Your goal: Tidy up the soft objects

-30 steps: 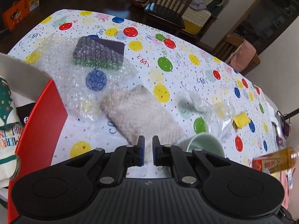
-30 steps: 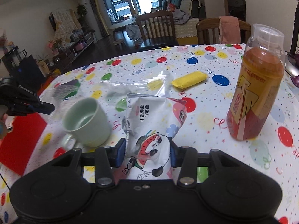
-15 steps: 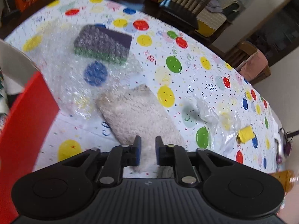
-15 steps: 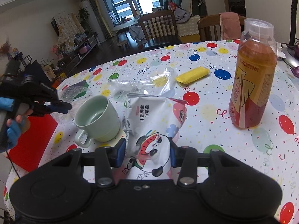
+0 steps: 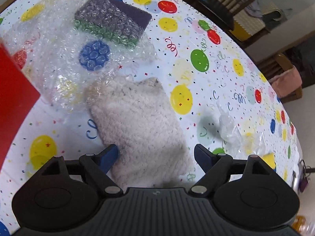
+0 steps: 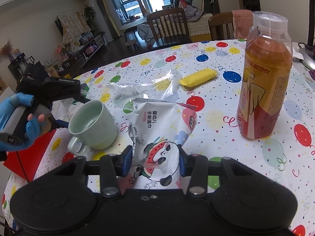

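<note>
A fluffy cream cloth (image 5: 137,122) lies on the balloon-print tablecloth. My left gripper (image 5: 156,155) is open, its blue fingertips either side of the cloth's near end. Beyond it lies a purple and green sponge (image 5: 114,21) partly under bubble wrap (image 5: 59,59). My right gripper (image 6: 154,161) is shut on a soft wet-wipes pack with a panda print (image 6: 159,129). The left gripper also shows in the right wrist view (image 6: 55,92), held by a blue-gloved hand.
A pale green mug (image 6: 92,125) stands left of the pack. A tea bottle (image 6: 263,82) stands at the right. A yellow soft block (image 6: 198,77) and a clear plastic bag (image 6: 149,86) lie behind. A red box (image 5: 11,90) sits at the left edge.
My left gripper has opened wide and moved down and forward over the cream cloth. My right gripper still holds the wipes pack and has barely moved.
</note>
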`<state>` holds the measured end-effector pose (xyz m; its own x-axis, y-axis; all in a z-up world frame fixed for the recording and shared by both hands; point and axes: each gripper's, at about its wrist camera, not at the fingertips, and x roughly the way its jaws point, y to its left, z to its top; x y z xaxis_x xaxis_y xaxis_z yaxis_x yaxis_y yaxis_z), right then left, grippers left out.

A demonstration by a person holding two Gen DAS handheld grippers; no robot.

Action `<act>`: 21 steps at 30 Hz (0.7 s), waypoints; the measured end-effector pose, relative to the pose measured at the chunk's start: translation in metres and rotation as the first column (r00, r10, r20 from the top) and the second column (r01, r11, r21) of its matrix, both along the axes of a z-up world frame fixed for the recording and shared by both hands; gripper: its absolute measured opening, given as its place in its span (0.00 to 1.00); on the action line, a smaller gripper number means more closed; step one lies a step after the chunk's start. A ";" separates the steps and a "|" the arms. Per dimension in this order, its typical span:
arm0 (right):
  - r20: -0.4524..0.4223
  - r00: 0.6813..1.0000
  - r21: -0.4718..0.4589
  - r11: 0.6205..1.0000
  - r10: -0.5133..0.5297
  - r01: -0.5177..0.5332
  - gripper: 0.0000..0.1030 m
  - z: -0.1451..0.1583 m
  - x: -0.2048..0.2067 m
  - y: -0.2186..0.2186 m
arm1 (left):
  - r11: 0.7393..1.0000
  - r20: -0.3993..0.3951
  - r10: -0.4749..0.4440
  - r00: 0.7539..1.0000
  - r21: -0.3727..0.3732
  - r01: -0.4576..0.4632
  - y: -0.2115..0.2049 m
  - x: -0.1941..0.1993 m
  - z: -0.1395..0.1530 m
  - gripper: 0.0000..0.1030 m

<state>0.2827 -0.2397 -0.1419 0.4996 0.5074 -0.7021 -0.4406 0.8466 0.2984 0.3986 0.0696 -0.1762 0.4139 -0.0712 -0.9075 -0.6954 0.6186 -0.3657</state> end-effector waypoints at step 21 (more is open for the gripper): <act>-0.031 0.999 -0.003 1.000 0.010 -0.010 0.42 -0.012 0.001 -0.001 | 0.971 -0.178 -0.037 0.983 0.228 0.078 -0.035 0.034 -0.008 0.52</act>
<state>0.2837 -0.2403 -0.1541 0.4723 0.5103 -0.7187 -0.4396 0.8431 0.3097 0.4324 0.0349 -0.1842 0.2522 0.1314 -0.9587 -0.6960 0.7129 -0.0854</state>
